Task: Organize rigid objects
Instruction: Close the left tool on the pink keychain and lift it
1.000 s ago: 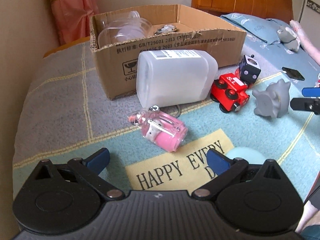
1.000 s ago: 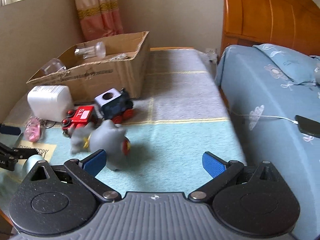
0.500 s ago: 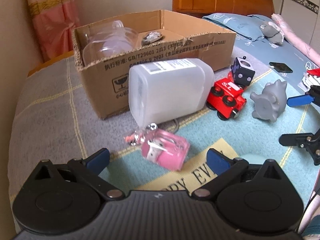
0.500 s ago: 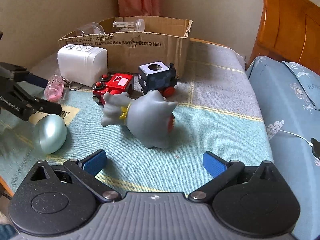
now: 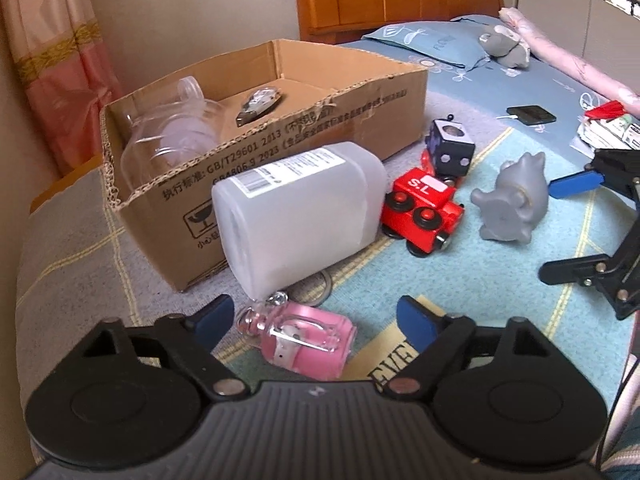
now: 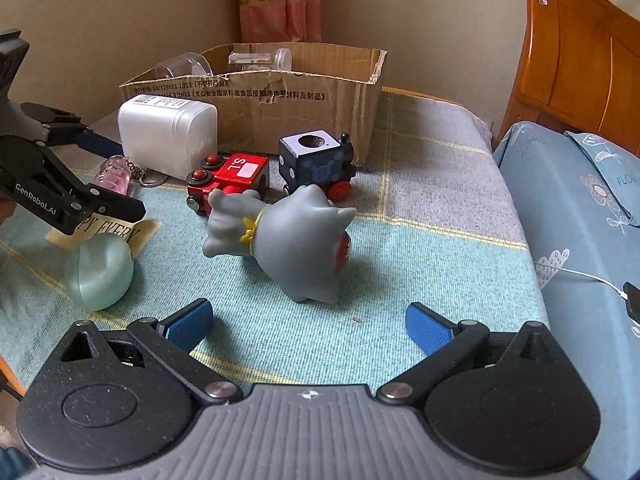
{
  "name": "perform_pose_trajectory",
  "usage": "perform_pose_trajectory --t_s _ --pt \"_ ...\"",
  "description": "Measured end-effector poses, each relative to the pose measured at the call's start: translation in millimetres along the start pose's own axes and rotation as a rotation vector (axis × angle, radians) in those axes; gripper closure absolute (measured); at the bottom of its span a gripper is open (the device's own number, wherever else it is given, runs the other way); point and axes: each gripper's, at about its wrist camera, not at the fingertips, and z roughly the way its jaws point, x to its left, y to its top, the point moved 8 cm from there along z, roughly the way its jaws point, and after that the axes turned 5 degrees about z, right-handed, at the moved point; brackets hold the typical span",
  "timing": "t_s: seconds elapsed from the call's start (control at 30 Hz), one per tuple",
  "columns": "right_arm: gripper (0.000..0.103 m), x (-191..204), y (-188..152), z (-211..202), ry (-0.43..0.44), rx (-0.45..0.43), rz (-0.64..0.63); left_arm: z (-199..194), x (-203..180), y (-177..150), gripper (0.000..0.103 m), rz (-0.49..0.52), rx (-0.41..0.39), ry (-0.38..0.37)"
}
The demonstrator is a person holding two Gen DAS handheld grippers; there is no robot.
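Note:
My left gripper [image 5: 316, 320] is open, its fingers on either side of a pink bottle keychain [image 5: 306, 338] lying on the blanket. Behind it a white plastic jar [image 5: 296, 212] lies on its side against a cardboard box [image 5: 304, 120]. A red toy train [image 5: 420, 210], a dark cube train car [image 5: 450, 152] and a grey figurine [image 5: 512, 206] lie to the right. My right gripper [image 6: 306, 326] is open, just short of the grey figurine [image 6: 296, 248]. A pale green egg [image 6: 100, 274] lies at the left, under the left gripper [image 6: 60, 184].
The box holds clear glass jars [image 5: 172, 136] and a small metal item [image 5: 258, 106]. A bed with blue bedding [image 6: 580, 208], a phone [image 5: 530, 114] and a wooden headboard [image 6: 580, 48] is on the right. A "HAPPY EVERY DAY" patch [image 6: 116, 232] marks the blanket.
My left gripper moved forward and down, so the pink bottle now lies between its fingers. My right gripper swung left and closer to the grey figurine.

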Motion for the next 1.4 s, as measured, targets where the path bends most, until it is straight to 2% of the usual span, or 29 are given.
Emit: perform_pose_trajectory --t_s 0.13,0.3,0.47,0.6,0.73,0.83,0.97,1.17,1.3,1.4 --pt "0.0 -0.2 0.2 0.0 -0.001 -0.014 0.002 -2.3 3.2 -0.7 0.035 -0.004 0.005 -0.003" --pt "0.0 0.8 2.2 1.6 -0.006 0.001 0.005 -7.9 5.2 -2.2 0.044 -0.03 0.01 -0.028" --pt "0.0 0.5 0.8 1.1 -0.007 -0.007 0.007 -16.6 -3.1 -8.6 0.044 -0.032 0.024 -0.068" --pt "0.0 0.7 0.6 1.5 -0.008 -0.007 0.008 -20.5 -2.6 -8.2 0.044 -0.02 0.026 -0.052" --pt "0.0 1.1 0.2 1.6 -0.009 -0.006 0.009 -21.0 2.1 1.7 0.038 -0.028 -0.007 -0.049" --pt "0.0 1.2 0.5 1.5 -0.01 -0.007 0.01 -14.4 -0.2 8.1 0.032 -0.021 -0.011 -0.082" --pt "0.0 1.4 -0.3 0.6 -0.007 -0.005 0.007 -8.6 -5.4 8.6 0.032 -0.003 0.011 -0.103" --pt "0.0 1.6 -1.4 -0.3 0.001 -0.007 0.0 -27.0 -19.5 -1.1 0.032 0.068 0.026 -0.177" --pt "0.0 1.8 -0.8 0.5 0.002 -0.011 -0.001 -29.2 -19.4 -3.3 0.033 0.14 0.041 -0.139" --pt "0.0 1.3 -0.8 0.3 0.002 -0.011 -0.001 -22.4 -16.0 -3.3 0.034 0.134 0.066 -0.142"
